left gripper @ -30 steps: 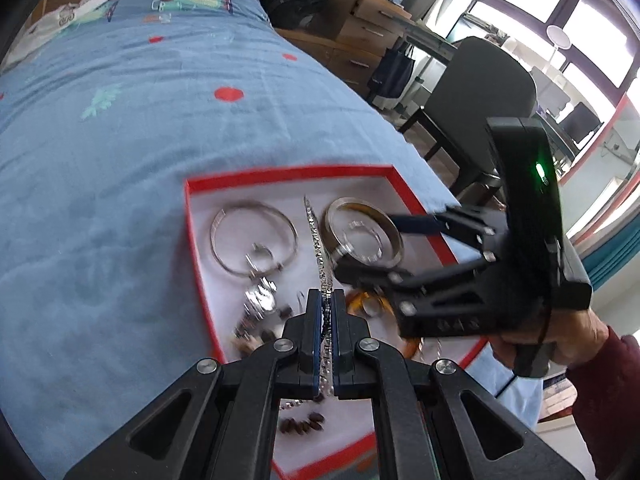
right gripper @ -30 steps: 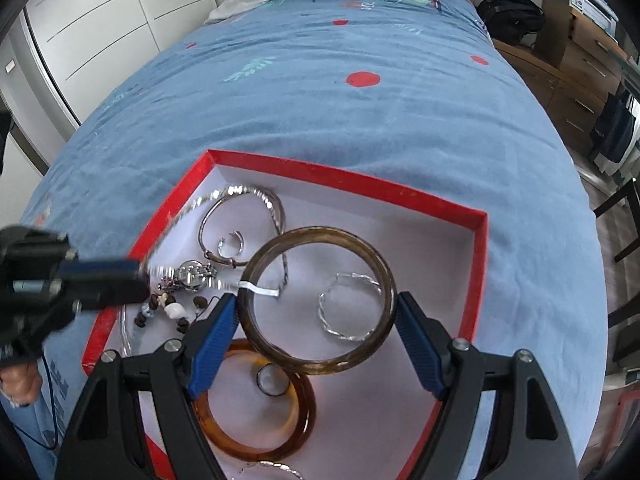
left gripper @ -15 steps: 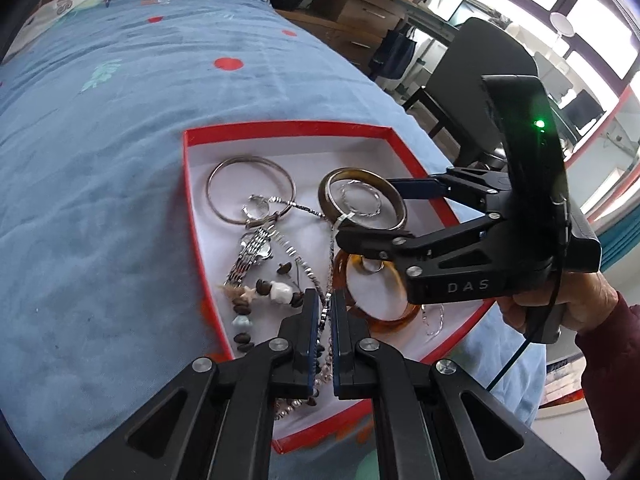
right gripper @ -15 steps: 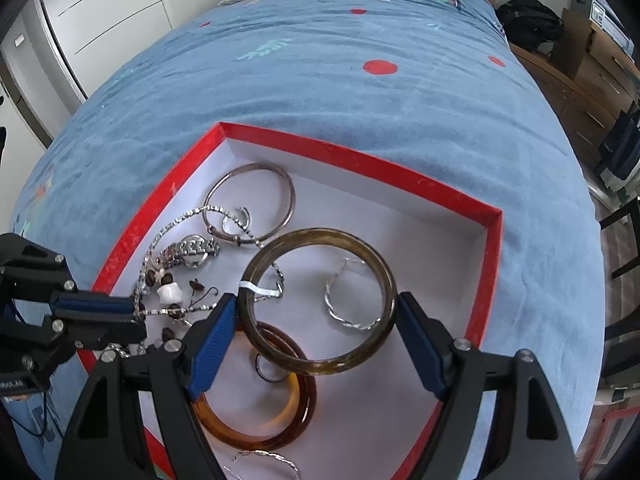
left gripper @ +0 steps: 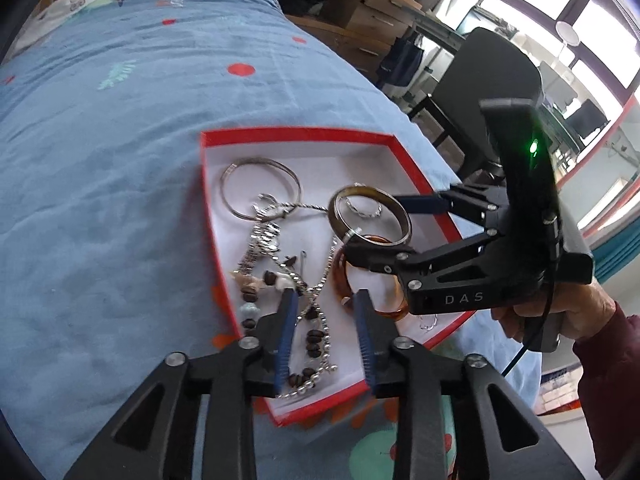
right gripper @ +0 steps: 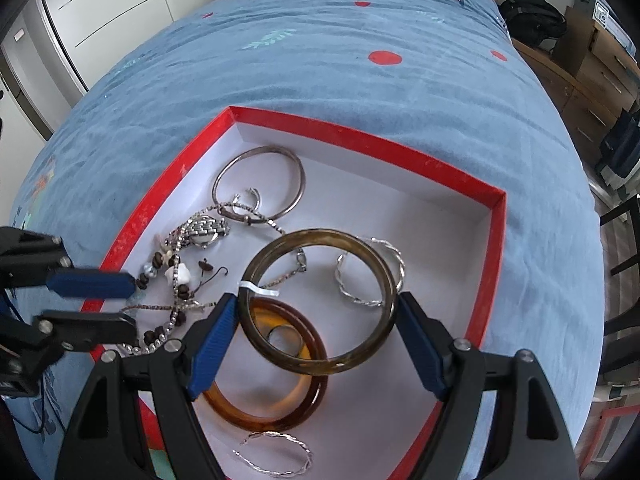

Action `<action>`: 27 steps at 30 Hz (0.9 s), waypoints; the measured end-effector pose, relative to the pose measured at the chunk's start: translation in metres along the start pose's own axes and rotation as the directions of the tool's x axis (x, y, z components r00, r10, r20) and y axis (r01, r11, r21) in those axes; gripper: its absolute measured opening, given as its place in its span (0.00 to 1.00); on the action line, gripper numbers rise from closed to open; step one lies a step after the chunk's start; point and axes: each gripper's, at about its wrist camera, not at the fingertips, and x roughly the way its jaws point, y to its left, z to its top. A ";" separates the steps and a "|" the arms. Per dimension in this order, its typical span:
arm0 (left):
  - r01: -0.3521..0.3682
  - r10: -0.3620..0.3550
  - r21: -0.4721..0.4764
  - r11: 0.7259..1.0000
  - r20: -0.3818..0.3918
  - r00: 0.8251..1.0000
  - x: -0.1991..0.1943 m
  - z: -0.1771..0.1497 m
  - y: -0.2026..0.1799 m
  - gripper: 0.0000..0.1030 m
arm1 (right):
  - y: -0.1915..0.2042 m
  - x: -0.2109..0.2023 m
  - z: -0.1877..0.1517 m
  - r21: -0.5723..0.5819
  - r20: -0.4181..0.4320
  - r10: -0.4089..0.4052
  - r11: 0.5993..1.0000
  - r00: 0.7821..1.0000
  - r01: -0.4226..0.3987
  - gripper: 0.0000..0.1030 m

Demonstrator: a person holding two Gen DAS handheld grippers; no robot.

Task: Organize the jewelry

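Item: right tool (right gripper: 316, 322) clamped across olive-brown translucent bangle (right gripper: 320, 300), centre frame; left tool (left gripper: 326, 320) apart, empty; I'd lower the bangle level into the red-rimmed white box (right gripper: 494, 240).

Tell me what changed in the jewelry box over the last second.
The left gripper opened and let go of the silver chain, which was held taut and lifted a second ago and now lies slack in the red box over the beaded strand. Unchanged: the right gripper still clamps the dark amber bangle above the orange bangle.
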 end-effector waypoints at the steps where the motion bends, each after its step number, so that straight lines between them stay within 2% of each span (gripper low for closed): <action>1: -0.001 0.001 -0.006 1.000 0.007 1.000 -0.005 -0.001 0.002 0.32 | 0.001 0.000 0.000 0.003 -0.002 -0.001 1.000 1.000 0.001 0.76; 11: -0.043 0.044 -0.030 0.999 0.043 0.998 -0.040 -0.011 0.021 0.34 | 0.006 0.001 -0.001 0.033 -0.031 -0.027 0.999 0.999 0.028 0.76; 14: -0.062 0.064 -0.038 0.997 0.059 0.996 -0.053 -0.015 0.027 0.38 | 0.007 -0.004 -0.002 0.058 -0.021 -0.038 0.998 0.999 0.040 0.76; 19: -0.099 0.103 -0.055 0.994 0.085 0.991 -0.070 -0.021 0.033 0.50 | 0.011 -0.027 -0.007 0.111 0.035 -0.040 0.993 0.999 0.036 0.76; 23: -0.115 0.122 -0.069 0.991 0.100 0.988 -0.086 -0.030 0.035 0.53 | 0.013 -0.045 -0.013 0.161 0.061 -0.054 0.986 0.997 0.043 0.76; 27: -0.162 0.169 -0.065 0.985 0.129 0.977 -0.104 -0.040 0.032 0.64 | 0.023 -0.068 -0.026 0.221 0.093 -0.081 0.974 0.992 0.059 0.76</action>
